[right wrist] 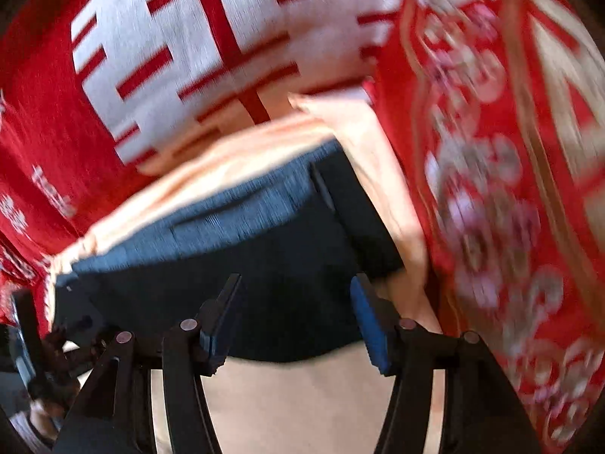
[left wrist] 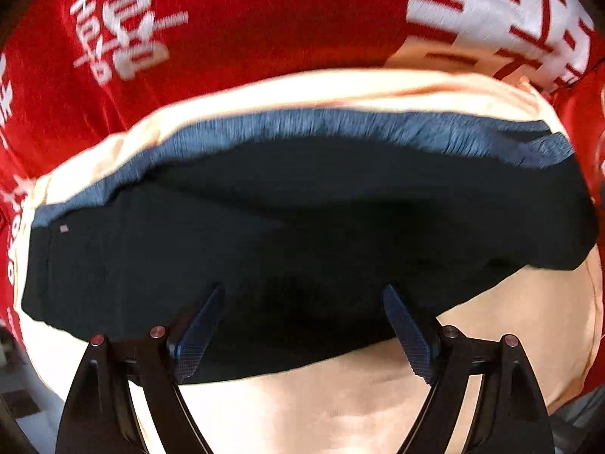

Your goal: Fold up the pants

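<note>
My left tongs [left wrist: 302, 295] hang over the pants [left wrist: 302, 227] w/ the jaws spread wide and nothing pinched; the dark cloth lies flat under them. Right tongs [right wrist: 295, 283] likewise apart, empty, over the pants' right end, the jaw on that side just about above the cloth's edge. Can't tell if any tip actually brushes the fabric.

The pants lie as a dark, compact band on a peach cloth [left wrist: 510, 321], which sits on a red cover w/ white characters [left wrist: 234, 19]. The blue ribbed waistband [left wrist: 340, 125] runs along the far edge, so the bundle lies crosswise to me, one end per tongs. It looks already doubled over, judging by the thick near edge and short length; prob. most of the folding is done.

Both tongs point steeply down, which I reckon suits either patting the stack flat or taking a fresh bite at the near edge for one more fold. Right view is blurry, so fine detail there is shaky. A flowered red cloth [right wrist: 491, 208] lies beside the right end; worth not snagging it.
</note>
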{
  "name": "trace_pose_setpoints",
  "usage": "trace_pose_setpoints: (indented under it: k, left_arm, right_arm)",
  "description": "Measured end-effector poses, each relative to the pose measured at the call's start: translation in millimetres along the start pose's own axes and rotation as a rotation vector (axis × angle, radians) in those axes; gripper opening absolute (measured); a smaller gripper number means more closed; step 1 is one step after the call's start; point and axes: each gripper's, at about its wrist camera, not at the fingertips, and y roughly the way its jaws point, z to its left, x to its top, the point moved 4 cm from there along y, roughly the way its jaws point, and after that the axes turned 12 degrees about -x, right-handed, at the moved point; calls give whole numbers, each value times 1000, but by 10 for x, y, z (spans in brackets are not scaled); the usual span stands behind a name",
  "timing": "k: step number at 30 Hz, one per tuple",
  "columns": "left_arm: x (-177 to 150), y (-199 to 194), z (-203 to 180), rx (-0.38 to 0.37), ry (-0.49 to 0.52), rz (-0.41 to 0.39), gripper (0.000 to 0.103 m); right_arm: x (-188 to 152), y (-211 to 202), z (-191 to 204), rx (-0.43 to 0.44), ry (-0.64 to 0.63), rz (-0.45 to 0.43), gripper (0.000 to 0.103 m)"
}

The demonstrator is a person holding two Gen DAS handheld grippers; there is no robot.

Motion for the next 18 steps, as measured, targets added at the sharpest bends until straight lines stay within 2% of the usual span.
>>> trace_pose_setpoints:
  k: [3, 6, 8, 9, 10, 11, 12, 13, 16, 18]
  left_arm:
    - [-38, 66, 32, 1, -22, 12, 86]
    - [-35, 87, 29, 11, -21, 7, 86]
    - [-42, 99, 19, 17, -21, 6, 86]
    - [-43, 105, 18, 20, -22, 6, 86]
    - [-41, 109, 19, 22, -24, 5, 86]
    - [-40, 112, 14, 23, -26, 5, 86]
    - [-41, 112, 19, 24, -31, 7, 86]
    - [-40, 103, 24, 23, -37, 9, 86]
    - [6, 0, 41, 13, -45, -17, 86]
    - [58, -46, 55, 23, -37, -44, 86]
  right_arm:
    - [15, 30, -23, -48, -44, -50, 61]
    - [319, 106, 79, -48, -75, -108, 61]
    - [486, 202, 166, -56, -102, -114, 61]
    - [567, 323, 205, -49, -119, -81, 60]
    - [610, 460, 240, -43, -128, -29, 54]
    - [619, 606, 251, -45, -136, 44, 19]
    - [622, 685, 249, -67, -145, 89, 8]
    - [655, 627, 257, -63, -154, 68, 8]
    - [809, 396, 247, -124, -186, -54, 8]
    - [965, 458, 167, -164, -162, -52, 8]
